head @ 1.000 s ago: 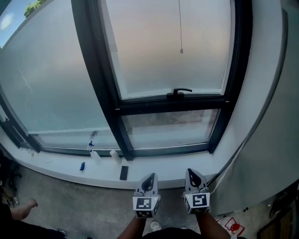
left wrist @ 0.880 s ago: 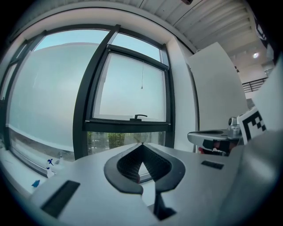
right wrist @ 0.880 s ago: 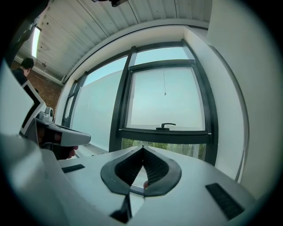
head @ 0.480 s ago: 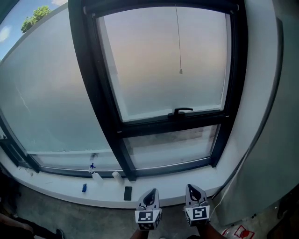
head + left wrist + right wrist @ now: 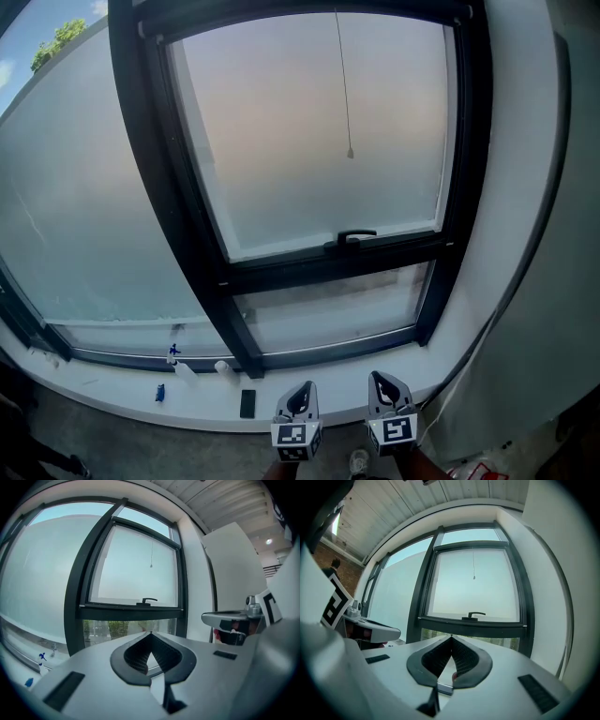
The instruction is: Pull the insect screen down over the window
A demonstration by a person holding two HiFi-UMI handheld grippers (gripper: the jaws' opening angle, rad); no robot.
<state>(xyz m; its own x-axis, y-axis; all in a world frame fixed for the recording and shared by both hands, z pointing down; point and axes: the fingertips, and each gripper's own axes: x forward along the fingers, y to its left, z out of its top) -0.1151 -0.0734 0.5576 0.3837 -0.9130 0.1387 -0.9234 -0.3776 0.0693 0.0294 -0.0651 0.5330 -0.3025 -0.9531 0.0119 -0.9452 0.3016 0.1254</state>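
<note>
left gripper point(image 5: 304, 386), right gripper point(image 5: 379, 377) low at 6 o'clock, jaws pinched together, holding nothing. Well short of window point(image 5: 300, 141). Screen not down yet; pull cord point(image 5: 343, 94) dangles at 12 o'clock above handle point(image 5: 349, 238), probably the grab point.

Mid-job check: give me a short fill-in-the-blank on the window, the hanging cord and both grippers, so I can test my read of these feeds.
1. The left gripper and the right gripper both have their jaws ____, with nothing between them.
2. The pull cord hangs in front of the ____ pane, and its end is above the window handle.
3. The small flat object lying on the sill is ____ in colour.

Missing words: shut; upper; black
</note>
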